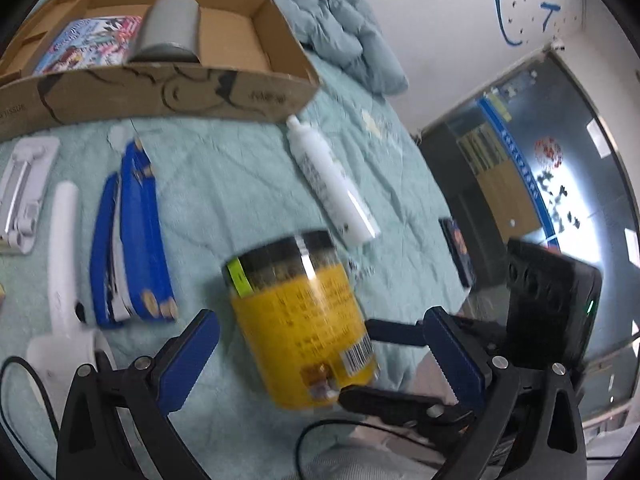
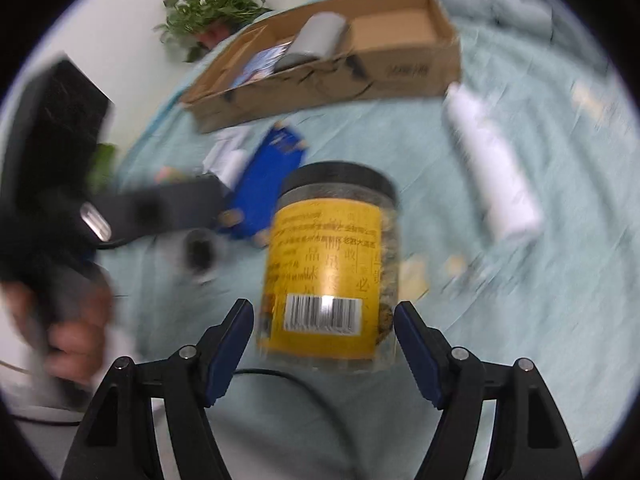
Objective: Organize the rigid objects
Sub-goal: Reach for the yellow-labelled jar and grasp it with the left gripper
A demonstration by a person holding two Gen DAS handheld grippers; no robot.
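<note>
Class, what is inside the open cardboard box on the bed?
Inside the cardboard box lie a grey cylinder and a colourful printed book. The near wall hides the box floor beneath them.

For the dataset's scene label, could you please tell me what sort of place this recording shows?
Probably a bedroom-style setup: items lie on a quilted teal bedspread with a bunched duvet at its far end. A potted plant stands nearby. The glass door with signage hints at an office or lab.

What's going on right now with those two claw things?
Right gripper closing around yellow jar. Left gripper open beside it. Cardboard box beyond. Nothing blocking.
</note>
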